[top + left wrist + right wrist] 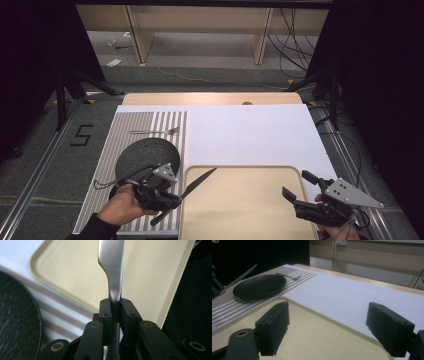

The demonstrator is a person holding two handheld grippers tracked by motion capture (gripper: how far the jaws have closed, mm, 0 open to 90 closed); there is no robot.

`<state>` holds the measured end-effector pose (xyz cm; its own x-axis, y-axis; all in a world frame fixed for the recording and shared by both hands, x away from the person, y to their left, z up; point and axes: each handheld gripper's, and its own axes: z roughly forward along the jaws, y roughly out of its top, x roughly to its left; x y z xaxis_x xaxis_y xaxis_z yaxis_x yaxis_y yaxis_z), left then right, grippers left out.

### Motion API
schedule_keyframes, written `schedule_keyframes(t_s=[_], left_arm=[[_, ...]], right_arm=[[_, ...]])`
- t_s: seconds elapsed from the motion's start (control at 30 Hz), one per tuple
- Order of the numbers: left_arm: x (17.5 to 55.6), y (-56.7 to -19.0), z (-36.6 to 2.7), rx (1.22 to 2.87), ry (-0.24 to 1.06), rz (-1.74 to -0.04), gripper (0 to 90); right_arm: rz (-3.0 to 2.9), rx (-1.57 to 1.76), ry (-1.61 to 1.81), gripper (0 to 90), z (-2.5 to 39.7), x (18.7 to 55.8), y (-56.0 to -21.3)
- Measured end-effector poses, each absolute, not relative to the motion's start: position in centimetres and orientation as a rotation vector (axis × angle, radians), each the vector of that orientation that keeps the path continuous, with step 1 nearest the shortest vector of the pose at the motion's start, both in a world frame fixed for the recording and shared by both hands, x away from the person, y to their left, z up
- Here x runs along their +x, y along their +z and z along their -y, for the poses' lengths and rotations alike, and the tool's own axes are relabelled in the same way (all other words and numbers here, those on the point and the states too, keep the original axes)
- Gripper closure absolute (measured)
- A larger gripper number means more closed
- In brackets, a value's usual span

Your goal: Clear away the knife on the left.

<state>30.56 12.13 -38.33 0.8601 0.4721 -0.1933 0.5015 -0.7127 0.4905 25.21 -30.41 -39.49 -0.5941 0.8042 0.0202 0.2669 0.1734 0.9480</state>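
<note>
My left gripper [172, 199] is shut on a metal knife [192, 186], held by its handle; the blade points up and right over the left rim of the beige tray [240, 215]. In the left gripper view the knife [111, 267] rises from between the closed jaws above the tray [150, 272]. A black plate [140, 155] lies on the striped placemat [165, 125] just beyond that hand, with a fork [155, 132] farther back. My right gripper [298, 186] stands open at the tray's right edge, nothing between its jaws; the same shows in the right gripper view [327, 322].
A white sheet [250, 135] covers the wooden table behind the tray. Black stands, cables and wooden furniture legs occupy the floor beyond the table's far edge.
</note>
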Motion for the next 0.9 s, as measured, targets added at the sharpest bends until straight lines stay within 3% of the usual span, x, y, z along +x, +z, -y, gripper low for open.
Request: schedule_keyframes(t_s=[0.9], left_arm=[[33.2,-41.0,-2.9,2.572,-0.355,-0.744,79.9]], right_arm=[[-1.945,1.011,1.438,19.5,30.6,25.2,-39.4]])
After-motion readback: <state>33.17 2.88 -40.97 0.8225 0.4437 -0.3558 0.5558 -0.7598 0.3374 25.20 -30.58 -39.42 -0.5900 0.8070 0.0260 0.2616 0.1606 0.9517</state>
